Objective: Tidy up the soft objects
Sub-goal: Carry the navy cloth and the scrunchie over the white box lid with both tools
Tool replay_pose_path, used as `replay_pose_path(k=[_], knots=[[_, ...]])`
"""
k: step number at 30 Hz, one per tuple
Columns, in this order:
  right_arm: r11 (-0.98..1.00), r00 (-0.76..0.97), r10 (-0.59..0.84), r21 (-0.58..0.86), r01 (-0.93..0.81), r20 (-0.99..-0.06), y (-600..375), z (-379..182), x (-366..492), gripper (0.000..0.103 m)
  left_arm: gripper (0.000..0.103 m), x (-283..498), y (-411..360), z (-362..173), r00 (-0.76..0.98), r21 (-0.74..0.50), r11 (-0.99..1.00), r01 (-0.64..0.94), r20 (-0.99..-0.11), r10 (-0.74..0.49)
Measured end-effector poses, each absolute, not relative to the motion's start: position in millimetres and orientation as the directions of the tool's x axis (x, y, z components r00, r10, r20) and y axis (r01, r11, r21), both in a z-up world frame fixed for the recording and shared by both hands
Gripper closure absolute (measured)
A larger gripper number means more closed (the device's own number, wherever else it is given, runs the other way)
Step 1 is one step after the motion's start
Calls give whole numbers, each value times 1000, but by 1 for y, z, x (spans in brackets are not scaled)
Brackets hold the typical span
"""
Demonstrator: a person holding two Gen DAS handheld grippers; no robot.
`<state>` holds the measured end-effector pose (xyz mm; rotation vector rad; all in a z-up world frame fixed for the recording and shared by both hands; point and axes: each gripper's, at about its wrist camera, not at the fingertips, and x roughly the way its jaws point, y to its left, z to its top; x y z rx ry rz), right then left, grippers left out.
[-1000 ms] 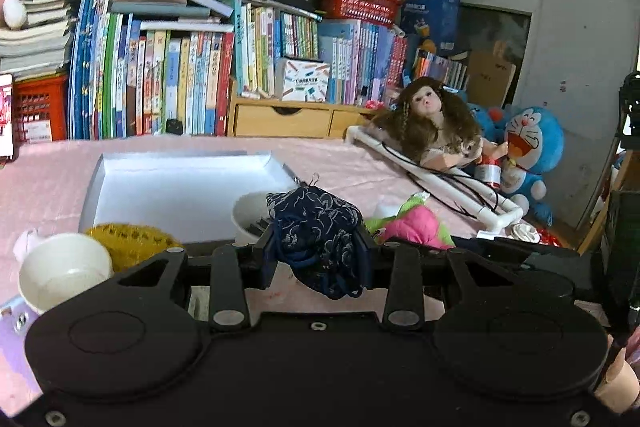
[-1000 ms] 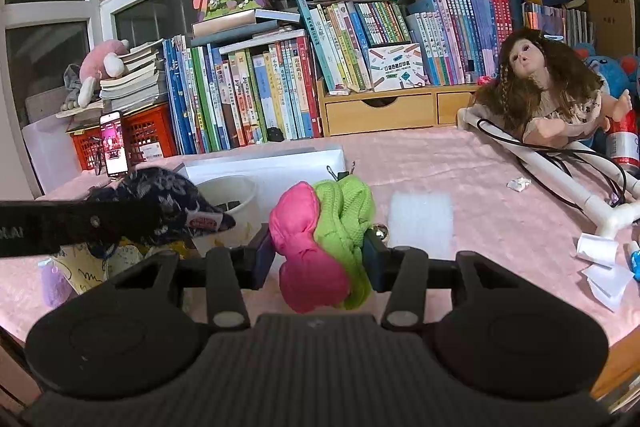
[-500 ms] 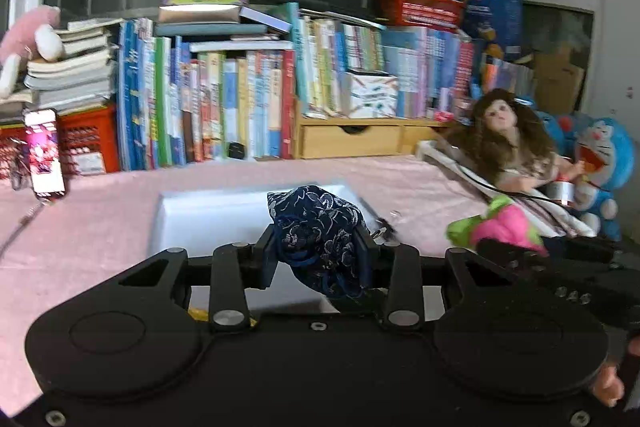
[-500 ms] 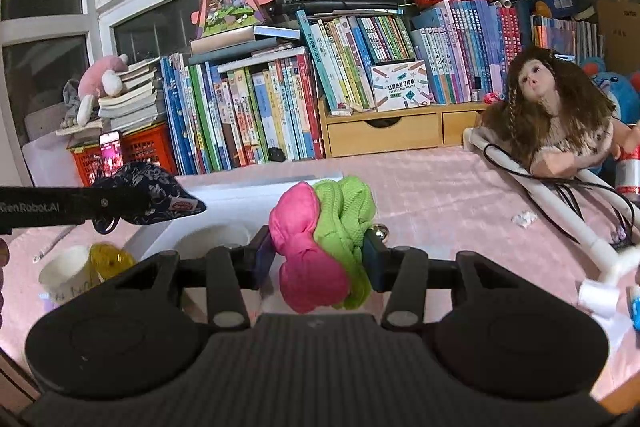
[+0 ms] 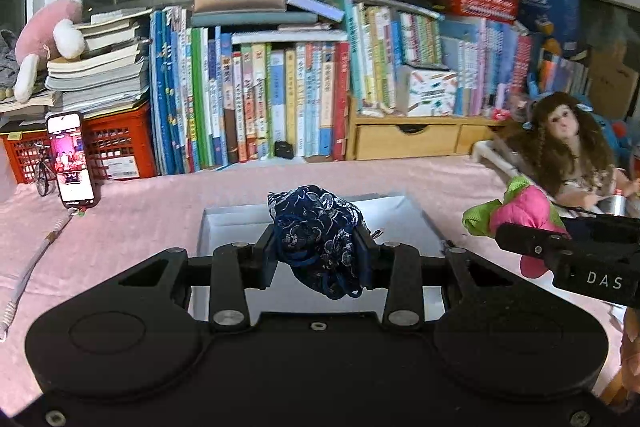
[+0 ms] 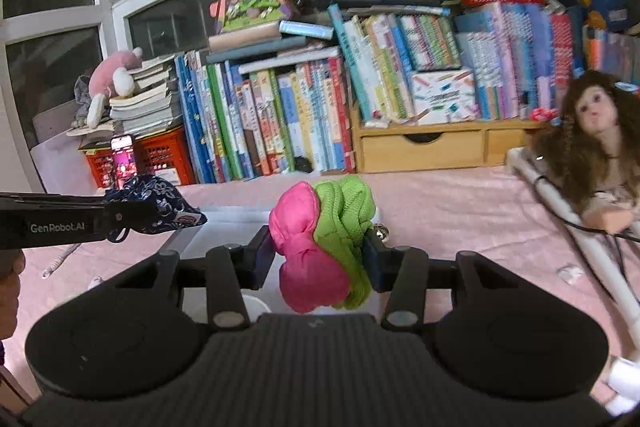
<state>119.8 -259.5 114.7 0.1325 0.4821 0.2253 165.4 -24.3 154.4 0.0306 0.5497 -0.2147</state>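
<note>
My left gripper [image 5: 318,251] is shut on a dark blue floral cloth pouch [image 5: 316,227], held in the air over the white box lid [image 5: 304,217] on the pink tablecloth. My right gripper [image 6: 318,253] is shut on a pink and green soft bundle [image 6: 324,235], also held above the white box lid [image 6: 228,227]. In the left wrist view the right gripper [image 5: 532,239] shows at the right with the pink and green bundle [image 5: 516,209]. In the right wrist view the left gripper [image 6: 132,215] comes in from the left with the blue pouch [image 6: 160,203].
A row of books [image 5: 280,99] and a wooden drawer unit [image 5: 404,139] line the back. A phone [image 5: 70,159] stands at the left by a red crate [image 5: 116,143]. A doll [image 6: 592,147] and white pipes [image 6: 568,219] lie at the right. A pink plush [image 5: 48,39] sits on stacked books.
Both grippers have risen and swung left with their loads. The bowls and yellow item have dropped out of the left wrist view; the white lid now lies straight under both grippers.
</note>
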Motion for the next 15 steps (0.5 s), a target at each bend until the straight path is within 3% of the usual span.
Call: replay_pose_path(k=[15], knots=[[952,698,304,228,-203,-648,-234,90,219,52,67,258,-12,113,699,-60,991,119,-704,-127]])
